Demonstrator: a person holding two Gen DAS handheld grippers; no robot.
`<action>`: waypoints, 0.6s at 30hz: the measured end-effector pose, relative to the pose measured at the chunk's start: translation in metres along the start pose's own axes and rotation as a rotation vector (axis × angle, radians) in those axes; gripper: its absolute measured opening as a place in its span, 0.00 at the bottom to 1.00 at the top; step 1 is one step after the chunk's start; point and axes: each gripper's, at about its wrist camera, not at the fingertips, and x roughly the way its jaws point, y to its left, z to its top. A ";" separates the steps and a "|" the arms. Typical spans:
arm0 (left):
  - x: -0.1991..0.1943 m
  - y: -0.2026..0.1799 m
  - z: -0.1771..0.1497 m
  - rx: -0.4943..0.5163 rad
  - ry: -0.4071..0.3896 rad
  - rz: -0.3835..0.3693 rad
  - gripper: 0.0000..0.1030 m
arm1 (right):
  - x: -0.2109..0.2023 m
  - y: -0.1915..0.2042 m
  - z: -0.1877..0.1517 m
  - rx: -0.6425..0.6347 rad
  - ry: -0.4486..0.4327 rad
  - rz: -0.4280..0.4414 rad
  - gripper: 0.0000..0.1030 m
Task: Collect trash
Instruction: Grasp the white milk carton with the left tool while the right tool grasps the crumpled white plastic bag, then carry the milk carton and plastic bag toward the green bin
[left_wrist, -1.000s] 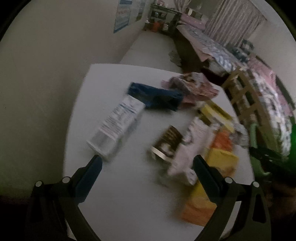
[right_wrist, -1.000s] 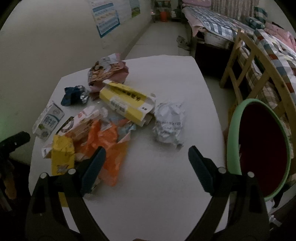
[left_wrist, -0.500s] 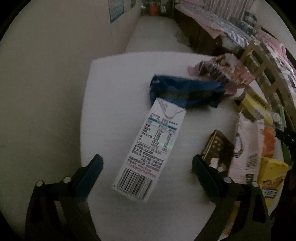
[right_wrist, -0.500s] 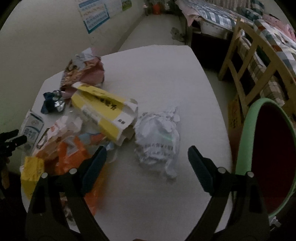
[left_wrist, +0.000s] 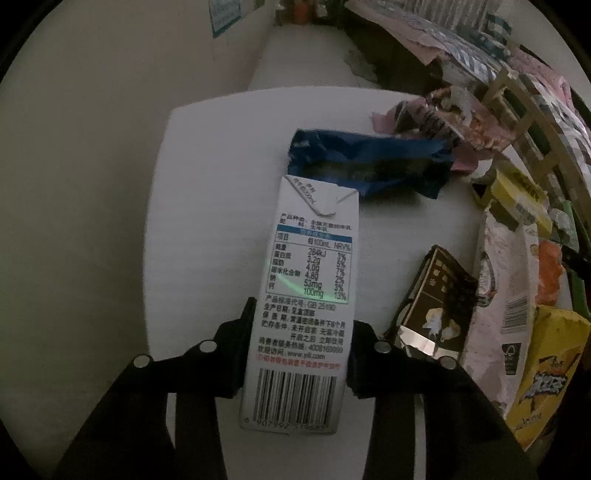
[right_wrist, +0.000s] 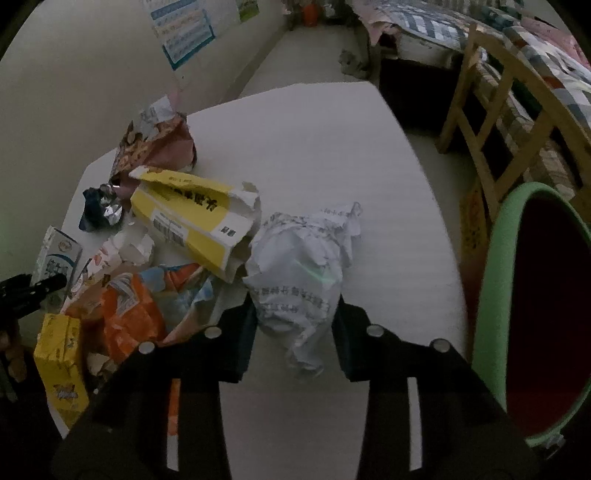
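A white milk carton (left_wrist: 314, 266) lies lengthwise on the white table (left_wrist: 214, 192), its printed label side up. My left gripper (left_wrist: 301, 332) is closing its jaws on the carton's lower half, and both pads touch its sides. In the right wrist view a crumpled white paper ball (right_wrist: 303, 258) sits between the closing jaws of my right gripper (right_wrist: 295, 325), whose pads press into its lower part. The left gripper (right_wrist: 33, 291) and the milk carton (right_wrist: 59, 254) also show at that view's left edge.
More trash lies on the table: a blue wrapper (left_wrist: 369, 162), a torn yellow box (right_wrist: 192, 218), an orange bag (right_wrist: 129, 314), a yellow packet (right_wrist: 61, 365), a brown packet (left_wrist: 432, 306). A green-rimmed bin (right_wrist: 495, 280) stands at the table's right, a wooden chair (right_wrist: 491, 122) behind it.
Both grippers came down toward the table and their wide-open jaws drew in, the left around the milk carton, the right around the paper ball.
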 end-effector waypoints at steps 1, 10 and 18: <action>-0.003 0.000 0.000 -0.005 -0.008 0.002 0.37 | -0.004 -0.001 -0.002 0.001 -0.005 0.000 0.34; -0.061 -0.008 -0.010 -0.004 -0.097 0.022 0.36 | -0.050 0.001 -0.016 -0.015 -0.052 0.022 0.34; -0.108 -0.041 -0.021 0.027 -0.161 -0.011 0.37 | -0.099 0.010 -0.036 -0.043 -0.111 0.048 0.34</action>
